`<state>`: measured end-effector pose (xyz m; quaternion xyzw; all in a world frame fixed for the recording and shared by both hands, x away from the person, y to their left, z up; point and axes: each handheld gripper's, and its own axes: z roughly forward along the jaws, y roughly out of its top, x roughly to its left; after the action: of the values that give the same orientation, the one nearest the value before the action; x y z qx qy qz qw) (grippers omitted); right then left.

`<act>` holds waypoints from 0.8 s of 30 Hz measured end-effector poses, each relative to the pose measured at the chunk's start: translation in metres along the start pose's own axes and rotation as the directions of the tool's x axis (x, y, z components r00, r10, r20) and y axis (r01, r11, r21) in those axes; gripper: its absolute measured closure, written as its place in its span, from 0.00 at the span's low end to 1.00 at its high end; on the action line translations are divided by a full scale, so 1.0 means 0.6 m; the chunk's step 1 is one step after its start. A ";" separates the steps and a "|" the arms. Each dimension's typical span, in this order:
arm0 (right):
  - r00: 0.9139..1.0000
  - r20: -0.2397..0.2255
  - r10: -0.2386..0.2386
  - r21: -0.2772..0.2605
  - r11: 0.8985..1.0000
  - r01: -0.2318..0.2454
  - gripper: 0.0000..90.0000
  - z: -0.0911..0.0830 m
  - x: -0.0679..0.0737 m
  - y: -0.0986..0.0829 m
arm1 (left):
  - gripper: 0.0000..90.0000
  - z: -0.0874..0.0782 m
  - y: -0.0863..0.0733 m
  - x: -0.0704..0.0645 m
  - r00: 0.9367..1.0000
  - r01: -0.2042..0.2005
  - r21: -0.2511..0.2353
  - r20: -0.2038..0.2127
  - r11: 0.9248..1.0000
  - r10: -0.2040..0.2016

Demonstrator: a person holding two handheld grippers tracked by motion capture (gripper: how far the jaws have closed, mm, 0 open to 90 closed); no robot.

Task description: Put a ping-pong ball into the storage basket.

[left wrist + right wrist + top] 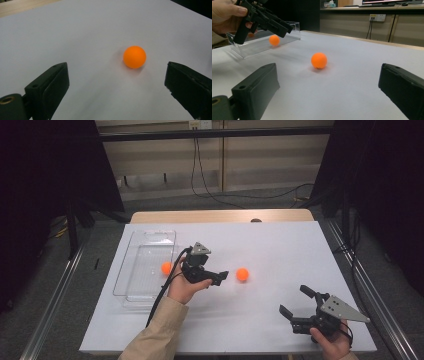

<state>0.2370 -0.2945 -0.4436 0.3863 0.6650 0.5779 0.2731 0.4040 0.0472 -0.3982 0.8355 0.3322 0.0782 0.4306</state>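
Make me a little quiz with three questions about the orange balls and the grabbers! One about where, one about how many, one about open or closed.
1. Where is the ball nearest the left hand-held gripper?
A. On the white table
B. Inside the tray
C. On the floor

2. How many orange balls are there?
A. One
B. Two
C. Four

3. How do the jaws of the right hand-held gripper stand?
A. Shut on a ball
B. Shut on nothing
C. Open

Answers:
1. A, the loose orange ball rests on the bare white table, just ahead of the gripper.
2. B, one ball lies on the table and a second ball lies in the clear tray.
3. C, the right gripper view shows both jaws far apart with nothing between them.
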 end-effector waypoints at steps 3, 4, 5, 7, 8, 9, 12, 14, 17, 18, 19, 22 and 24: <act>1.000 0.000 0.000 0.000 1.000 0.000 0.02 0.000 0.000 0.000 | 0.06 0.006 -0.002 -0.003 1.000 -0.004 0.006 0.002 1.000 0.004; 1.000 0.000 -0.001 0.000 1.000 0.001 0.02 0.000 0.000 0.000 | 0.06 0.007 -0.002 -0.003 1.000 -0.010 0.007 0.001 1.000 0.010; 1.000 0.000 0.000 0.000 1.000 0.000 0.02 0.000 0.000 0.000 | 0.06 0.008 -0.002 -0.004 1.000 -0.007 0.009 0.004 1.000 0.007; 1.000 0.000 0.000 0.000 1.000 0.000 0.02 0.000 0.000 0.000 | 0.06 0.011 -0.003 -0.006 1.000 -0.010 0.012 0.003 1.000 0.010; 1.000 0.000 0.000 0.000 1.000 0.000 0.02 0.000 0.000 0.000 | 0.06 0.012 -0.003 -0.006 1.000 -0.011 0.015 0.003 1.000 0.011; 1.000 0.000 0.000 0.000 1.000 0.000 0.02 0.000 0.000 0.000 | 0.06 0.013 -0.003 -0.007 1.000 -0.014 0.012 0.003 1.000 0.014; 1.000 0.000 0.000 0.000 1.000 0.000 0.02 0.000 0.000 0.000 | 0.06 0.016 -0.004 -0.008 1.000 -0.014 0.012 0.005 1.000 0.014; 1.000 0.000 0.000 0.000 1.000 0.000 0.02 0.000 0.000 0.000 | 0.06 0.017 -0.004 -0.008 1.000 -0.015 0.014 0.006 1.000 0.015; 1.000 -0.001 0.000 0.002 1.000 0.000 0.02 0.000 0.000 0.000 | 0.06 0.020 -0.006 -0.009 1.000 -0.013 0.018 0.009 1.000 0.012; 1.000 -0.001 0.000 0.002 1.000 0.000 0.02 0.000 0.000 0.000 | 0.06 0.021 -0.006 -0.010 1.000 -0.011 0.018 0.010 1.000 0.011; 1.000 -0.001 0.000 0.001 1.000 0.000 0.02 0.000 0.000 0.000 | 0.06 0.023 -0.006 -0.010 1.000 -0.012 0.015 0.011 1.000 0.012; 1.000 -0.001 -0.003 0.003 1.000 0.003 0.03 0.000 0.000 0.000 | 0.06 0.026 -0.007 -0.013 1.000 -0.016 0.016 0.014 1.000 0.016; 1.000 -0.001 -0.001 0.002 1.000 0.001 0.03 0.000 0.000 0.000 | 0.06 0.027 -0.007 -0.014 1.000 -0.021 0.014 0.015 1.000 0.021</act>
<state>0.2369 -0.2944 -0.4436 0.3861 0.6657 0.5775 0.2727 0.4025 0.0327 -0.4101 0.8425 0.3206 0.0744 0.4265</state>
